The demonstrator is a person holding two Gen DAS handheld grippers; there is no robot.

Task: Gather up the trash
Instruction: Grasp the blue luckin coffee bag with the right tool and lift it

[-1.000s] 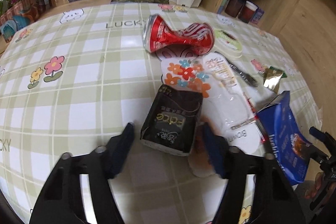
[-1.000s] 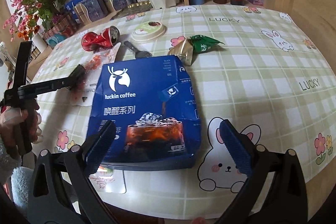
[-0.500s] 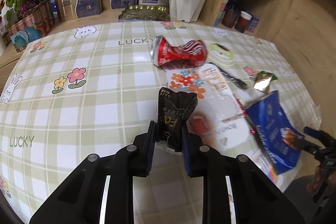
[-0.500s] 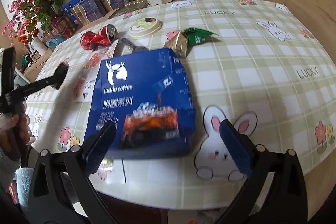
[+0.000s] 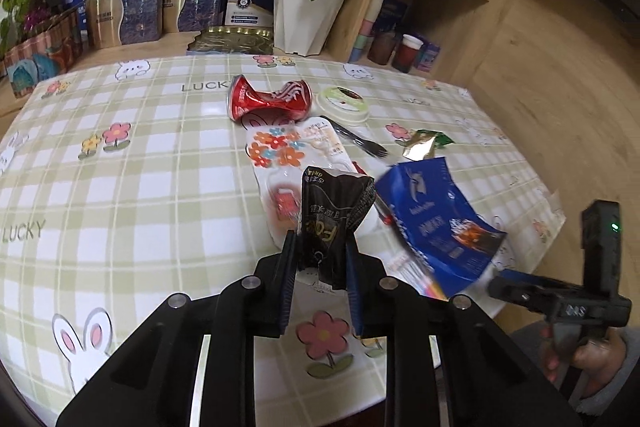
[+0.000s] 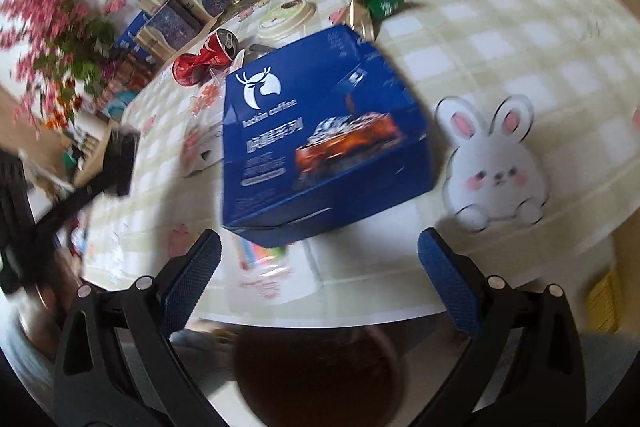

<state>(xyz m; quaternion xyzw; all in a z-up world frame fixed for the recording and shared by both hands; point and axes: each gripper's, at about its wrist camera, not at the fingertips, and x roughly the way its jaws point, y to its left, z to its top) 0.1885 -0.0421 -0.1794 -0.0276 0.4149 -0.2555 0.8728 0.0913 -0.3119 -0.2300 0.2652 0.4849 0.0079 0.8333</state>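
Note:
My left gripper (image 5: 321, 251) is shut on a crumpled black snack packet (image 5: 334, 211) with gold lettering and holds it upright above the checked tablecloth (image 5: 140, 187). A blue coffee box (image 6: 320, 131) lies near the table's front edge, also seen as the blue box (image 5: 436, 219) in the left wrist view. My right gripper (image 6: 319, 246) stands open just short of the box, with nothing between its pads. Farther back lie a crushed red can (image 5: 268, 99), a round lid (image 5: 342, 103), a black fork (image 5: 356, 137), a green-gold wrapper (image 5: 424, 143) and a clear flowered packet (image 5: 288, 151).
A white flower pot (image 5: 308, 15), gift boxes (image 5: 160, 7) and a wooden shelf with cups (image 5: 400, 47) stand behind the table. A dark round shape (image 6: 316, 375) sits below the table edge under my right gripper. A hand (image 5: 592, 355) holds the right gripper at the table's corner.
My left gripper closed on the black packet and lifted it off the table. My right gripper rolled and shifted, staying open; the blue box now sits ahead of its fingertips.

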